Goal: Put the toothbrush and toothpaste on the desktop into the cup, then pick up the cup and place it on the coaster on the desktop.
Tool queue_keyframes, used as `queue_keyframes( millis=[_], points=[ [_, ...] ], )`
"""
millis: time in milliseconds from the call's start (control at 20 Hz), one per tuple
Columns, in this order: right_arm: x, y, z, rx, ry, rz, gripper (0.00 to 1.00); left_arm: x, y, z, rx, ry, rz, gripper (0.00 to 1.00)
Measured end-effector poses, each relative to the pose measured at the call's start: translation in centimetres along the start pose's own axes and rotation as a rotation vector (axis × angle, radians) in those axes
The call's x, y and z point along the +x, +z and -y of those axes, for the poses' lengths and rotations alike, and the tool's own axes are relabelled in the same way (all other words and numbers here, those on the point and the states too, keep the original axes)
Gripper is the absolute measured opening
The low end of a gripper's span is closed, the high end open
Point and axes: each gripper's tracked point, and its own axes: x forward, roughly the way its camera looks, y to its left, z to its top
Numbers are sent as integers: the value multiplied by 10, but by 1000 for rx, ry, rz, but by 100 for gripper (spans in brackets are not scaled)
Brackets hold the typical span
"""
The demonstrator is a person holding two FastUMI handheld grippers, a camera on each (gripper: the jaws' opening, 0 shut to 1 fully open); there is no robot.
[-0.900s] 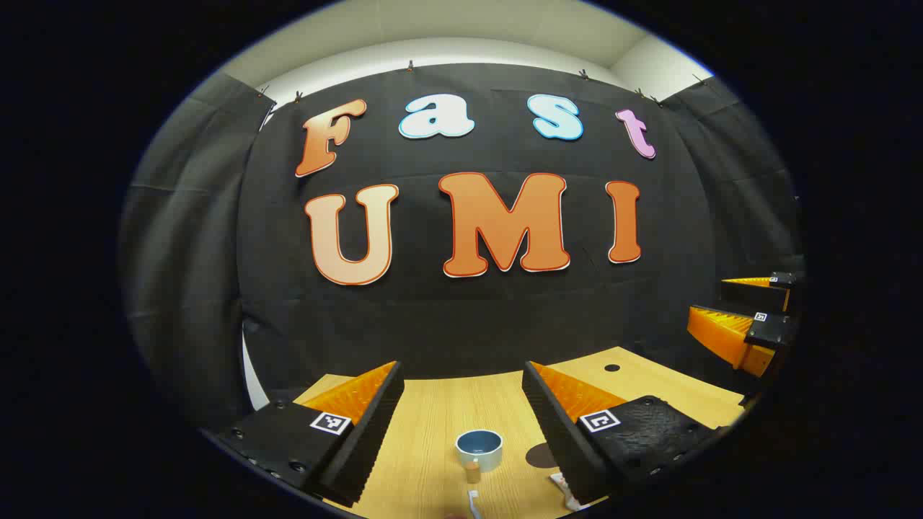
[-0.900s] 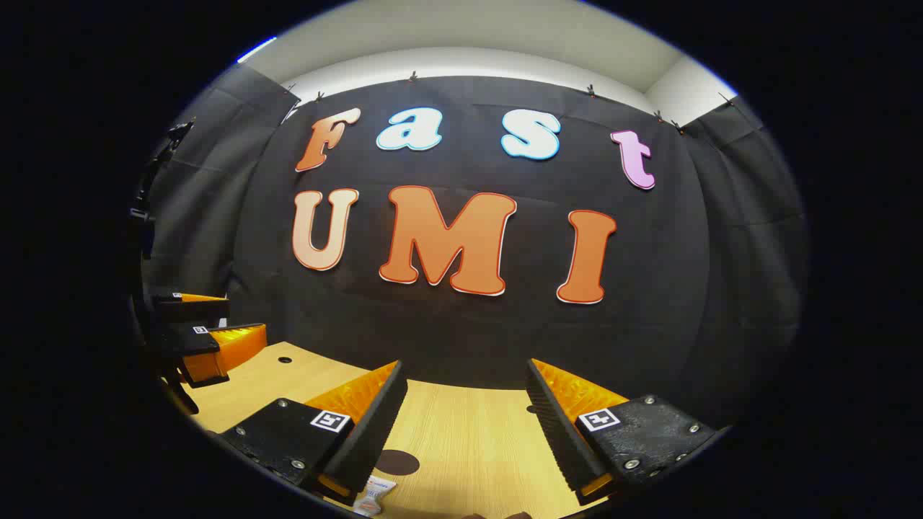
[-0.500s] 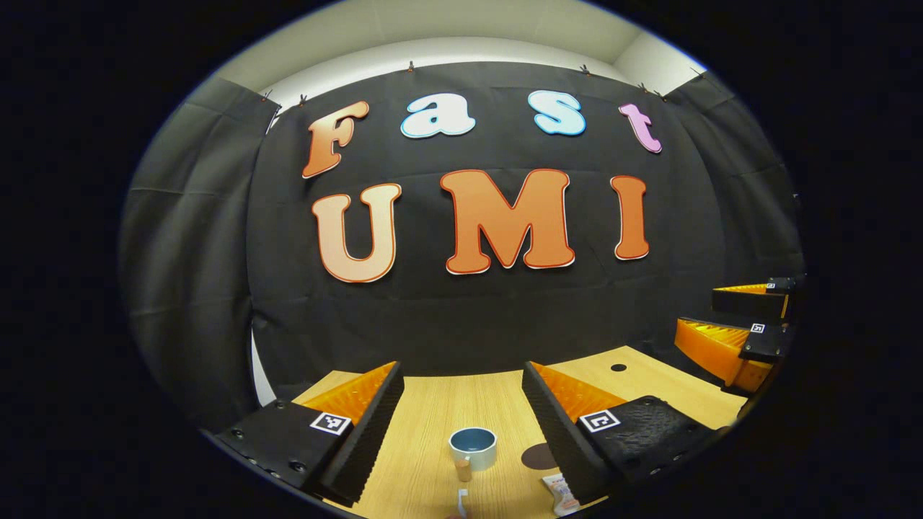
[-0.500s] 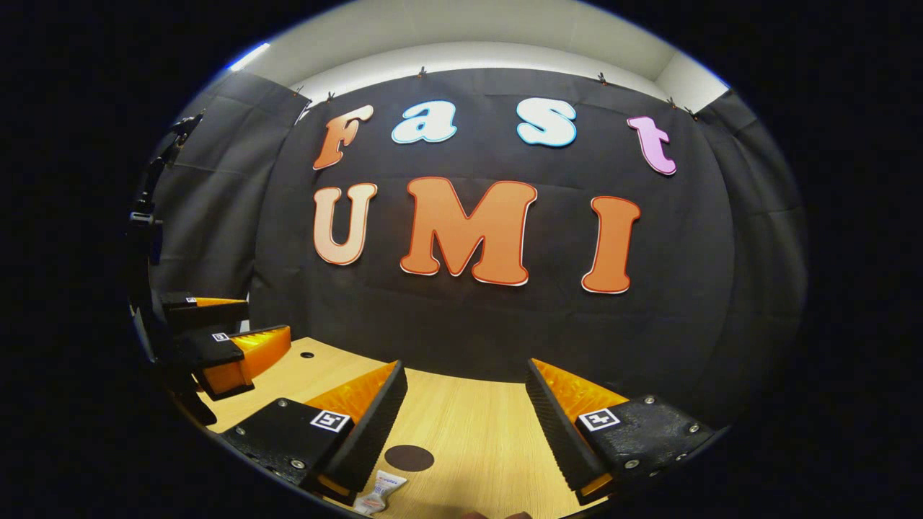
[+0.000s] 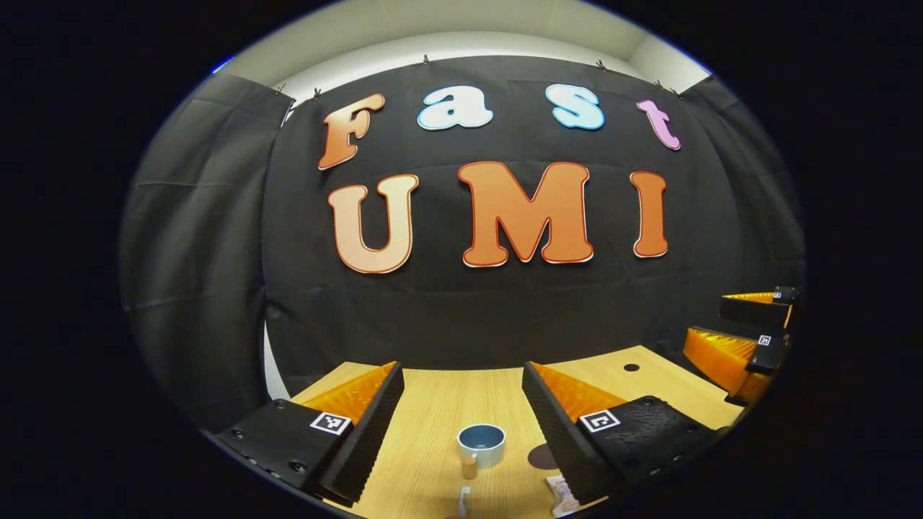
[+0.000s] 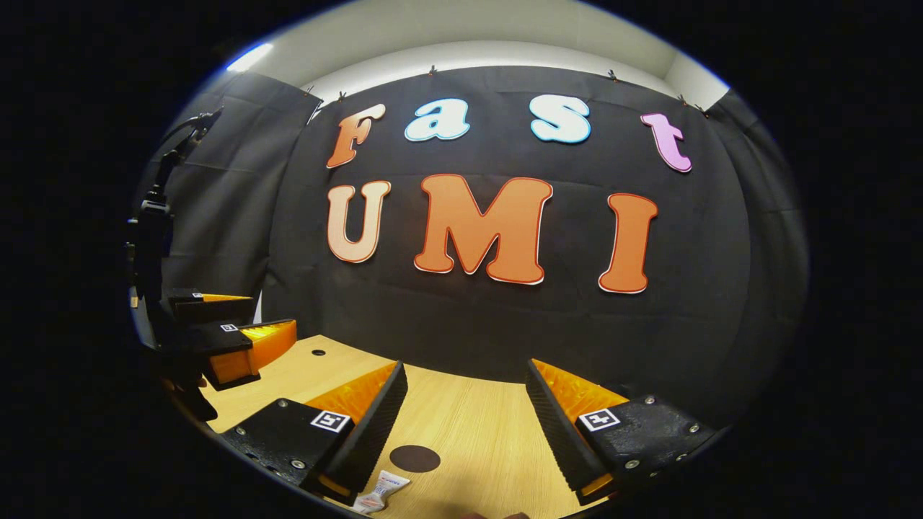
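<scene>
In the left gripper view a pale cup (image 5: 482, 445) with a blue inside and a wooden handle stands upright on the wooden desktop (image 5: 440, 411). The white toothbrush (image 5: 463, 497) lies just in front of it, cut off by the view's edge. The toothpaste tube (image 5: 559, 493) and the dark round coaster (image 5: 539, 455) sit to the cup's right, partly behind a finger. My left gripper (image 5: 461, 432) hangs open above the cup, holding nothing. In the right gripper view my right gripper (image 6: 465, 425) is open over the coaster (image 6: 414, 458) and toothpaste tube (image 6: 382, 491).
Each view shows the other gripper off to its side: the right gripper (image 5: 743, 331) and the left gripper (image 6: 223, 339). A small dark hole (image 5: 632, 367) marks the desktop near the back. Black cloth closes off the booth behind the desk.
Both views have drifted slightly, so the wall sits further right in each. The cup, toothbrush, toothpaste and coaster lie where they were. Both grippers stay open.
</scene>
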Motion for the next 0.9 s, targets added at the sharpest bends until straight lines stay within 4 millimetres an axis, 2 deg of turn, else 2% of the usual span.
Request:
queue_keyframes(
  millis=[100, 300, 650, 900],
  points=[
    [2, -7, -4, 8, -8, -24, 99, 5, -11, -5, 2, -15, -38, 99],
    [4, -19, -10, -12, -37, -58, 99, 9, -46, -8, 2, -57, -140, 99],
    [5, -29, -15, -18, -60, -99, 99, 3, -130, -3, -5, -123, -393, 99],
    [5, -40, -12, -26, -67, -130, 99, -6, -178, -3, 5, -130, -553, 99]
  ],
)
